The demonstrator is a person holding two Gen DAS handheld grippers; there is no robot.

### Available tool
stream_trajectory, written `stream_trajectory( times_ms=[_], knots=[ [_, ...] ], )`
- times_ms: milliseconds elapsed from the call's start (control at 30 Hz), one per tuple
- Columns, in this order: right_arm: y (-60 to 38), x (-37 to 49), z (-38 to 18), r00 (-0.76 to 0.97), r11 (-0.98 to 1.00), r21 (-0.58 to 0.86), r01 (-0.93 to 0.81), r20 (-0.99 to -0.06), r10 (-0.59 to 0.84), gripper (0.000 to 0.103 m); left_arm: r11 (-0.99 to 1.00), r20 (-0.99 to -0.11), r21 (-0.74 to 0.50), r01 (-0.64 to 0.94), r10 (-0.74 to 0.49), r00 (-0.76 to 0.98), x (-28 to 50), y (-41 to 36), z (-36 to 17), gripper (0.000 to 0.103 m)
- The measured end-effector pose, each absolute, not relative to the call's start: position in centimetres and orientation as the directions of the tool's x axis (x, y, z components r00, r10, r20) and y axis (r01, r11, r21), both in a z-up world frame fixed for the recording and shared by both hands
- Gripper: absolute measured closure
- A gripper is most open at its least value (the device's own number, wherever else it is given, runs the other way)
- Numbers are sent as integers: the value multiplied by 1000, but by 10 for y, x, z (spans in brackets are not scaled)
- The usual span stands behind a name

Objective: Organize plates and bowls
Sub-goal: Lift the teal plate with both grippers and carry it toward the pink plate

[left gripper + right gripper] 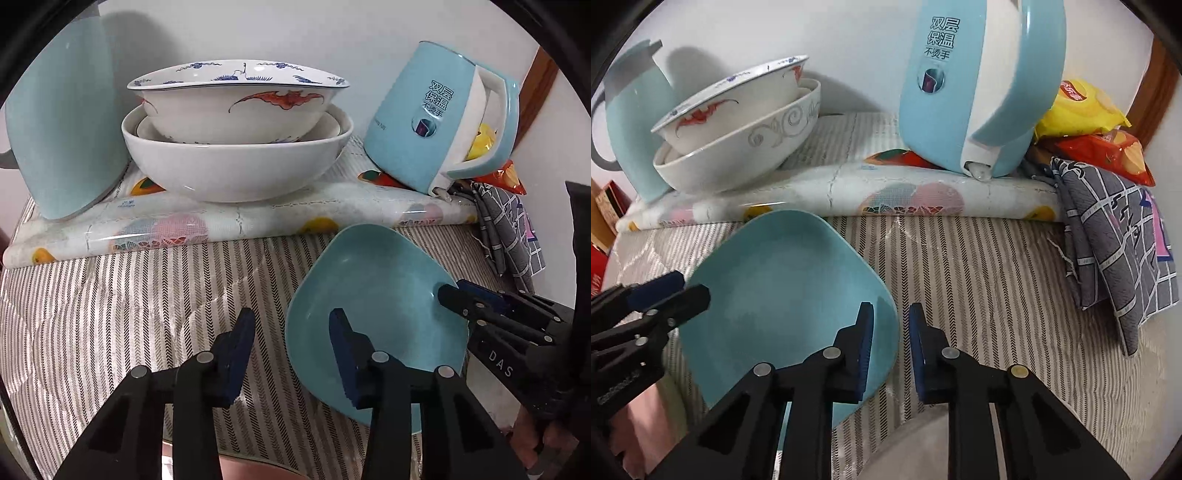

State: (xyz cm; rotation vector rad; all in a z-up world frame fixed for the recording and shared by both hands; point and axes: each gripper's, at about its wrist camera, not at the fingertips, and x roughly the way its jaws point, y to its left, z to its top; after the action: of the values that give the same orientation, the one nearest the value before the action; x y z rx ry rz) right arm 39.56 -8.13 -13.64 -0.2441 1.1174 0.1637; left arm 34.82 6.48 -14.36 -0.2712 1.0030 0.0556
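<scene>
The shallow turquoise rounded-square plate (pixel 783 295) sat tilted over the striped woven tablecloth (pixel 129 295), near edge of the table, in front of the rolled floral vinyl mat (pixel 240 221); whether its low edge touched the cloth I couldn't tell. Right gripper (pixel 891 350) straddled the plate's right rim, one pad inside the dish and one outside, with a visible gap between pads, so apart or at best loosely on the rim, not clearly clamped. Left gripper (pixel 291 354) was wide apart, its right finger over the plate's inner surface, the other out over the cloth, gripping nothing. My read: the plate looked like glazed ceramic or melamine, stiff, smooth and slippery, moderately light, chips if dropped. The rim was the only sensible hold: pinch across the raised lip where the wall curves up, pad well onto the inside face, since a shallow bite on a slick edge would let it pivot and slide out. A tilted plate held at one edge would want to swing, so a second support on the opposite rim seemed wise. Likely destination was the stack at the back: white ceramic bowl with red bat motif (pixel 240 107) nested in a larger white ceramic bowl (pixel 236 166) on the mat, between a pale blue jug (pixel 62 129) and a tilted blue-and-white electric kettle (pixel 436 122). Grey checked cloth (pixel 1115 258) and snack bags (pixel 1082 110) sat at the right, well clear
</scene>
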Motion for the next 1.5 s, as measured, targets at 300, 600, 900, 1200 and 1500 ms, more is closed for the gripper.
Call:
stream_trajectory(
  times_ms=[300,600,900,1200,1500],
  knots=[
    [-83,397,-139,438,964,-112,-243,-899,6,96,970,-841,-189,-150,-81,536,350,60,-151,88],
    [-86,393,-134,457,976,-60,-211,-889,44,96,960,-835,-221,-169,-97,542,346,68,-144,93],
    [-87,379,-114,506,979,-33,-200,-859,74,97,960,-817,-227,-161,-98,568,339,71,-125,93],
    [-91,365,-81,543,981,-11,-196,-834,99,97,968,-786,-209,-135,-85,612,321,63,-96,93],
    [-79,333,-57,569,977,-11,-215,-814,116,97,970,-768,-200,-142,-65,637,289,67,-71,93]
  ],
)
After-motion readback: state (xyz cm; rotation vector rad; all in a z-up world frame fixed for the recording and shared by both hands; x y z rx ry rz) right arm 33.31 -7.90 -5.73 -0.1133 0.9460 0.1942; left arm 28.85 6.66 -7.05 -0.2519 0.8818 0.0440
